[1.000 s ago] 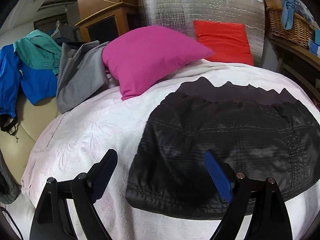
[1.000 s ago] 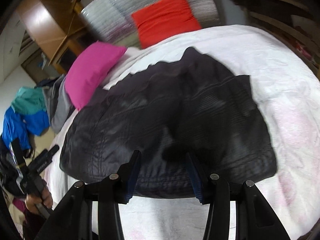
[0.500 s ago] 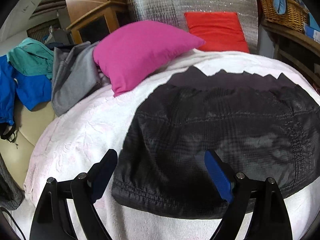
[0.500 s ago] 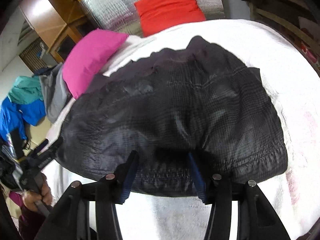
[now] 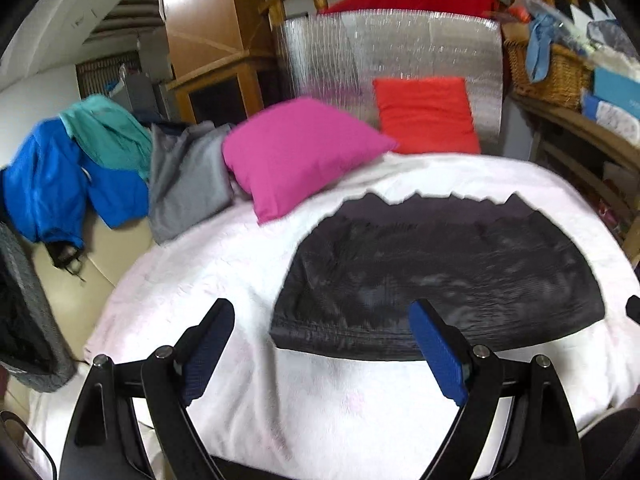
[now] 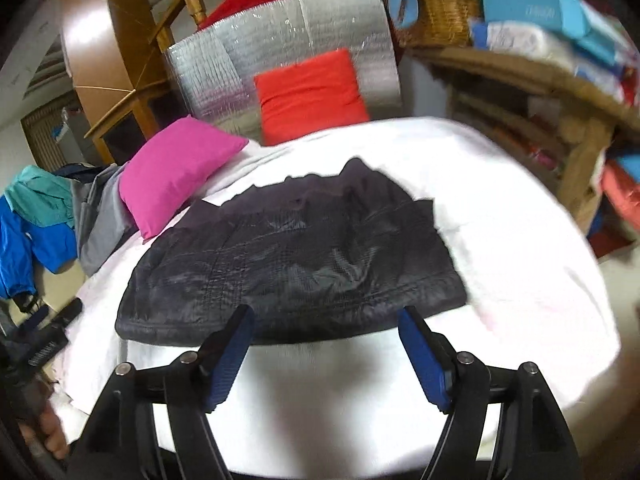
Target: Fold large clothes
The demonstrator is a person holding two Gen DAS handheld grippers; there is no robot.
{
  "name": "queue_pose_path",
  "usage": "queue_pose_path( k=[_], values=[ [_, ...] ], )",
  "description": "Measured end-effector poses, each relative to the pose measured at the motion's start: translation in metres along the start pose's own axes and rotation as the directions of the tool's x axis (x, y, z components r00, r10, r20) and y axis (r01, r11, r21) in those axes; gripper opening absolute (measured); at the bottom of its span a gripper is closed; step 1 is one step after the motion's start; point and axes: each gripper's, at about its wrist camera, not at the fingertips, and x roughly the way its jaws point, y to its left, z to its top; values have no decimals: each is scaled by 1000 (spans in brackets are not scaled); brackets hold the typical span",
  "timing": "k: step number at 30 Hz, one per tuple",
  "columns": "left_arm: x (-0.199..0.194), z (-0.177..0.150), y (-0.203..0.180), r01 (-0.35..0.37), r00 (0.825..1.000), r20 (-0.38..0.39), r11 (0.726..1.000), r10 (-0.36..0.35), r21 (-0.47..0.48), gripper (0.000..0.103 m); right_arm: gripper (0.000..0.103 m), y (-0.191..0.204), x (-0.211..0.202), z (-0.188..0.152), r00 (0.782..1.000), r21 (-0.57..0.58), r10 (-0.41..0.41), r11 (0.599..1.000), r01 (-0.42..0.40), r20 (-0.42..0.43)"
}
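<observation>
A plump magenta pillow (image 5: 298, 156) lies at ten o'clock on the white bedspread (image 5: 208, 264). A flat red cushion (image 5: 426, 114) leans at twelve against a silver foil panel (image 5: 384, 46); a woven wicker basket (image 5: 544, 74) sits at two.

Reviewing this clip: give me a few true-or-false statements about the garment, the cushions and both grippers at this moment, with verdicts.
1. The black quilted jacket lies folded on the white bedspread. True.
2. The right gripper clamps the jacket's hem. False: its jaws have just been opening, with nothing between them.
3. The left gripper is open. True.
4. The pink cushion lies on the jacket. False: it sits beside it.
5. The red cushion leans against the silver foil panel. True.
</observation>
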Motion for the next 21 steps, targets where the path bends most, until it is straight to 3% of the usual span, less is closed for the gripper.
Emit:
queue_pose_path(
  k=[7,10,14,21],
  values=[
    [-102,11,16,-3,989,149,999,9,-40,98,79,27,-91,-3,991,-59,-20,998,28,131],
    [-136,13,25,-41,980,193,997,53,-63,101,80,33,-118,-5,986,-54,-25,998,34,165],
    [-165,13,31,-42,971,233,997,57,-70,102,81,43,-142,-8,982,-32,-34,999,41,185],
    [-186,7,32,9,975,221,998,6,-64,102,81,54,-161,-16,975,-11,-85,996,89,204]
  ],
)
